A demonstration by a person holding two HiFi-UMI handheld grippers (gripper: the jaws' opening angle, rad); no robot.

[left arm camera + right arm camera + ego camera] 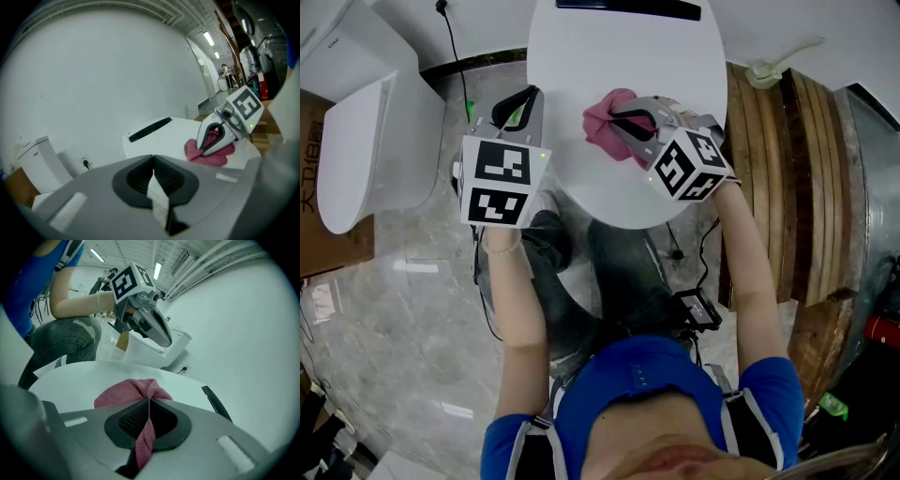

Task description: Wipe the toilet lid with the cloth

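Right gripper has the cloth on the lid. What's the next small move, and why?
Probably slide the right gripper forward, dragging the pink cloth flat across the toilet lid toward the black strip. Its jaws are shut on the cloth, the cloth lies on the lid, and bare lid lies ahead. The left gripper is shut at the lid's left edge, out of that path.

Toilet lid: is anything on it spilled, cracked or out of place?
Nothing stands out. The toilet lid looks clean and unbroken. The only loose thing on it is the pink cloth, bunched up and pinched in the right gripper.
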